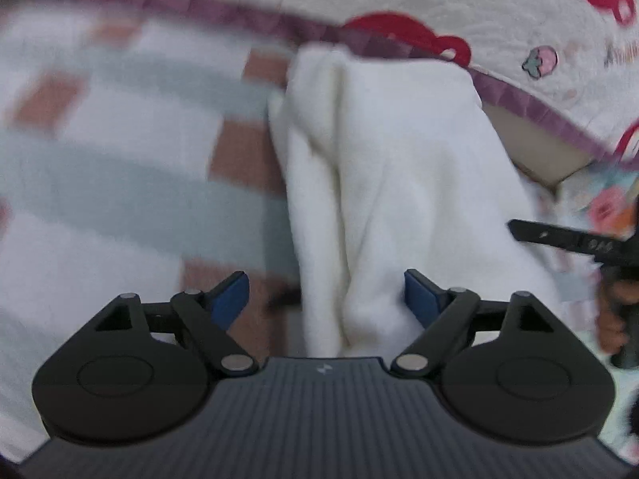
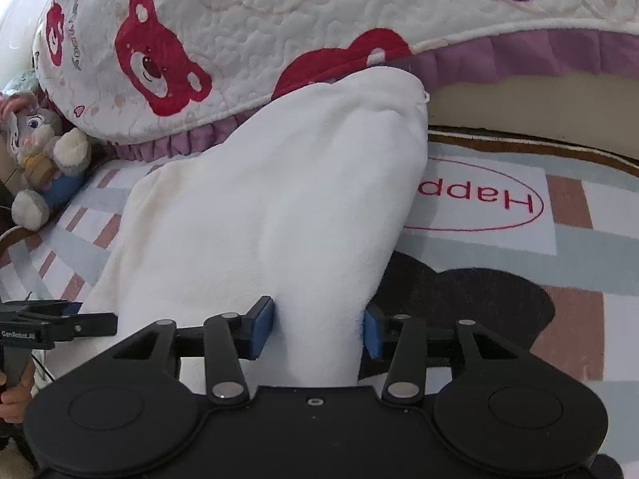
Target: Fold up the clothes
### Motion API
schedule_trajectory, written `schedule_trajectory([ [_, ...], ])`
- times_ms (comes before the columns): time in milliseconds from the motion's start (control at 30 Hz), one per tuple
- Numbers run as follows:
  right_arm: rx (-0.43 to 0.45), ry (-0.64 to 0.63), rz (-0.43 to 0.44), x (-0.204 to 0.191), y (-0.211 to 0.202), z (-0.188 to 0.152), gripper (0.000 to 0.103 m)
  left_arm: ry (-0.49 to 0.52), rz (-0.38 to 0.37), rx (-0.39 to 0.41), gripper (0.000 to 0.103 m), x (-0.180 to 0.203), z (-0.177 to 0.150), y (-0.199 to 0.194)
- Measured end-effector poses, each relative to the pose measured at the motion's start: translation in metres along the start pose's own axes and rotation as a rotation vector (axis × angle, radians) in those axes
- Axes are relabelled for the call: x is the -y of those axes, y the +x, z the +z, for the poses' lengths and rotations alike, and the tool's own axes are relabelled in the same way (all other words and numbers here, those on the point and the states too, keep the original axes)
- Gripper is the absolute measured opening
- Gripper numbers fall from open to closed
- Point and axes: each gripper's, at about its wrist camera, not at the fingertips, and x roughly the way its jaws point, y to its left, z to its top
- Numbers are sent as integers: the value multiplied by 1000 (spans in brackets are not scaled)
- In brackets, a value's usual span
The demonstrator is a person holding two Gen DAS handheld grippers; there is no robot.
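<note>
White fleece garment (image 2: 275, 199) drapes from my two grippers down onto the patterned rug (image 2: 567, 239), its far end against the quilt's (image 2: 255, 40) purple ruffle. My right gripper (image 2: 318, 331) is clamped on a bunched fold. My left gripper (image 1: 326, 299) has its blue pads well apart, cloth touching only the right pad (image 1: 419, 299); that view is blurred. A plush rabbit (image 2: 40, 159) sits by the quilt's left edge. Bare rug lies open on my right.
</note>
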Motion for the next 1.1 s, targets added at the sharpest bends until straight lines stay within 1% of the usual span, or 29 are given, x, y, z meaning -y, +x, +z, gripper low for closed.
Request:
schedule_trajectory([
  [67,-14,29,28,5,-1,0,57,-191,-154,-74,84,-23,-5,11],
  [100,-20,44,42,8,-2,-1,59,-242,-208,-101,84,-28,-9,18],
  [133,-30,69,63,11,-2,0,61,-262,-236,-103,84,-28,-12,22],
  [200,-62,166,129,23,1,-2,65,-193,-217,-86,84,-14,-14,26],
  [233,-77,219,159,30,6,-5,66,-146,-194,-66,84,-7,-13,27],
  [267,-88,269,187,37,11,-8,69,-98,-172,-46,82,0,-13,28],
  [300,-91,307,208,42,16,-10,72,-57,-157,-28,76,5,-14,28],
  [333,-86,327,218,44,20,-12,72,-11,-166,-20,53,9,-13,29],
  [367,-74,340,219,44,24,-13,74,31,-157,-5,42,14,-11,28],
  [433,-44,363,236,44,34,-13,73,114,-141,27,38,23,-7,25],
  [467,-32,368,244,43,37,-12,69,132,-128,43,37,26,-9,23],
  [500,-25,353,249,39,37,-8,59,150,-115,59,36,30,-10,20],
  [533,-11,314,258,34,33,-4,55,167,-108,73,35,32,-9,18],
  [567,9,258,262,27,25,-1,49,165,-117,86,35,33,-7,13],
  [600,26,221,269,22,18,2,47,162,-127,99,35,33,-5,9],
  [667,50,212,287,13,5,7,46,157,-145,124,35,34,-1,0],
  [767,105,196,312,-2,-13,17,45,105,-200,152,34,27,4,-15],
  [867,148,175,345,-16,-29,28,45,80,-229,185,34,25,6,-33],
  [1000,167,133,377,-41,-45,42,45,83,-206,246,34,26,3,-59],
  [1100,197,108,390,-65,-50,48,45,69,-172,274,34,17,1,-82],
])
